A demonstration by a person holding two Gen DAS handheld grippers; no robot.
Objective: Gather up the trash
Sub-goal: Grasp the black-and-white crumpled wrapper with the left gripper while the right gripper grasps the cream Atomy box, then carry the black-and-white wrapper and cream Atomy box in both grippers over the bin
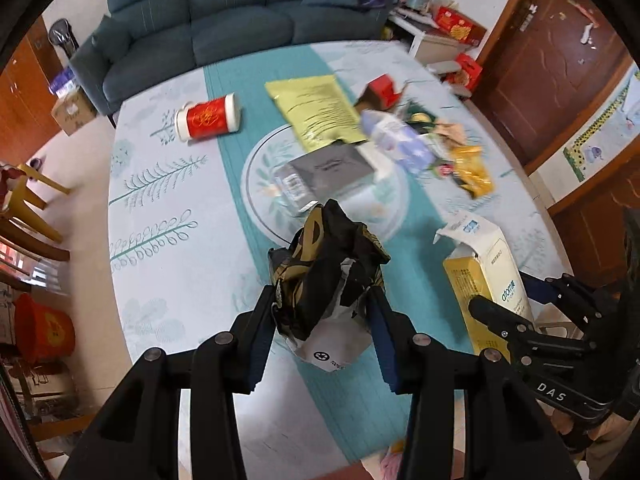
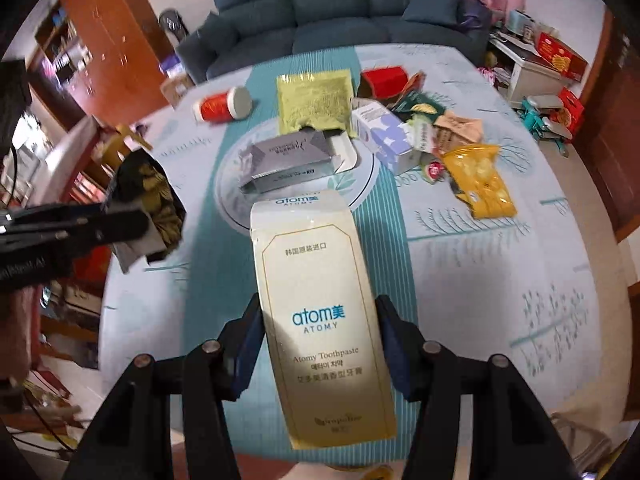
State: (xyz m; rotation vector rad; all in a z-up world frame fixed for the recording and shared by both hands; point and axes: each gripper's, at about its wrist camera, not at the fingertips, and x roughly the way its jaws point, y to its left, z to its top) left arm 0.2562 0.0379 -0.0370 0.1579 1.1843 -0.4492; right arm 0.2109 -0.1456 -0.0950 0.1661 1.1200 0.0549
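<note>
My left gripper (image 1: 322, 304) is shut on a crumpled black, gold and white wrapper (image 1: 328, 264), held above the table (image 1: 160, 280); that wrapper (image 2: 150, 196) also hangs at the left of the right wrist view. My right gripper (image 2: 318, 328) is shut on a cream Atomy toothpaste box (image 2: 320, 312), lifted off the cloth; this box (image 1: 488, 276) and the right gripper (image 1: 516, 312) show at the right of the left wrist view. More trash lies farther back: a red can (image 1: 208, 118), a yellow-green pouch (image 1: 316, 110), a grey box (image 2: 288, 156), a yellow snack bag (image 2: 478, 180).
A white and purple carton (image 2: 384, 136), a red box (image 2: 384, 80) and small wrappers crowd the table's back right. A blue sofa (image 1: 208, 20) stands behind the table. An orange bucket (image 1: 44, 332) sits on the floor at left, yellow chairs (image 1: 28, 200) beside it.
</note>
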